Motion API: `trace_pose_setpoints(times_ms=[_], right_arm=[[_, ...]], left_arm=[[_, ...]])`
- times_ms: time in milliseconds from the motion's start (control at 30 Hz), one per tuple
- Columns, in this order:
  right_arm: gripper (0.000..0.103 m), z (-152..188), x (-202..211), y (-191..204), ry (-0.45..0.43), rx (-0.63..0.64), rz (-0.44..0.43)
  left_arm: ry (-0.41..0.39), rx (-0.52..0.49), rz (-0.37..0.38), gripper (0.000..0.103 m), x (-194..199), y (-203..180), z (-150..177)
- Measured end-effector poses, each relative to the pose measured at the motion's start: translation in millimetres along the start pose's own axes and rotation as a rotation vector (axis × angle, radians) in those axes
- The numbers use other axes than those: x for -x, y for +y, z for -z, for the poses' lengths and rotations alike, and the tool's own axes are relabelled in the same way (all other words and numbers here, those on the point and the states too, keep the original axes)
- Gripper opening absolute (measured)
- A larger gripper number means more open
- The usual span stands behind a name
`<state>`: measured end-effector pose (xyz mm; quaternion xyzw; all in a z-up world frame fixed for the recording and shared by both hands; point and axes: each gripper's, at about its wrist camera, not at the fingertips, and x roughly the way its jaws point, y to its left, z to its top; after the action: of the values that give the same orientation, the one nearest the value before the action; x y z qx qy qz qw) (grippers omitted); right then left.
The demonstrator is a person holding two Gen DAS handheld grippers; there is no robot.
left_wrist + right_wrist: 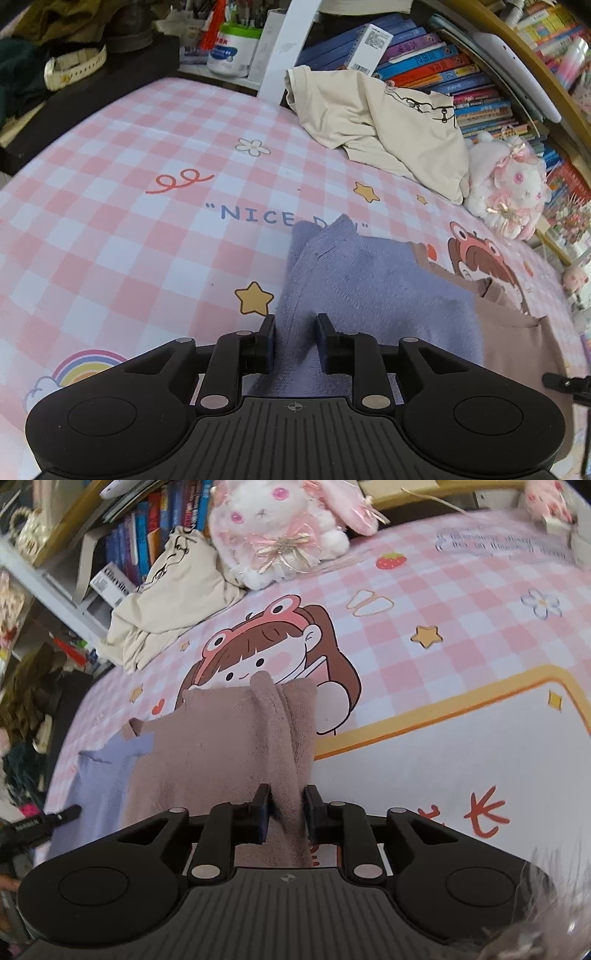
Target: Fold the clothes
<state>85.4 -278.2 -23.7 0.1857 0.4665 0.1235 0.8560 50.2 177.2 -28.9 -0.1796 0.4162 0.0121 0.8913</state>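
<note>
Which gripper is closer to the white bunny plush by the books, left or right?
Right. The right gripper sits at the brown cloth, on the side nearer the bunny plush. The left gripper sits at the purple cloth, farther from it.

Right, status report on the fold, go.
Left gripper astride the blue cloth, pads not clamped. Right gripper astride a ridge of brown cloth, grip unclear. Beige shirt and plush rabbit lie beyond, clear of the fold.
</note>
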Motion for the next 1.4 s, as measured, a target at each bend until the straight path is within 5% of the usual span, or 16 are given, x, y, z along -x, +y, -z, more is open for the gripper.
trace_pose_setpoints(times_ms=[100,533,733,1400], right_arm=[[0.035,1,5,9,-0.008,0.046,0.049],[0.076,34,43,44,-0.095,0.17,0.171],[0.083,58,57,55,-0.108,0.2,0.209],[0.09,116,61,90,-0.032,0.252,0.234]], left_arm=[[-0.001,-0.022,-0.065,0.05,5,-7,1],[-0.103,-0.163,-0.077,0.082,63,-34,21],[-0.097,-0.255,-0.128,0.085,77,-44,37],[0.002,-0.217,-0.047,0.087,95,-38,89]])
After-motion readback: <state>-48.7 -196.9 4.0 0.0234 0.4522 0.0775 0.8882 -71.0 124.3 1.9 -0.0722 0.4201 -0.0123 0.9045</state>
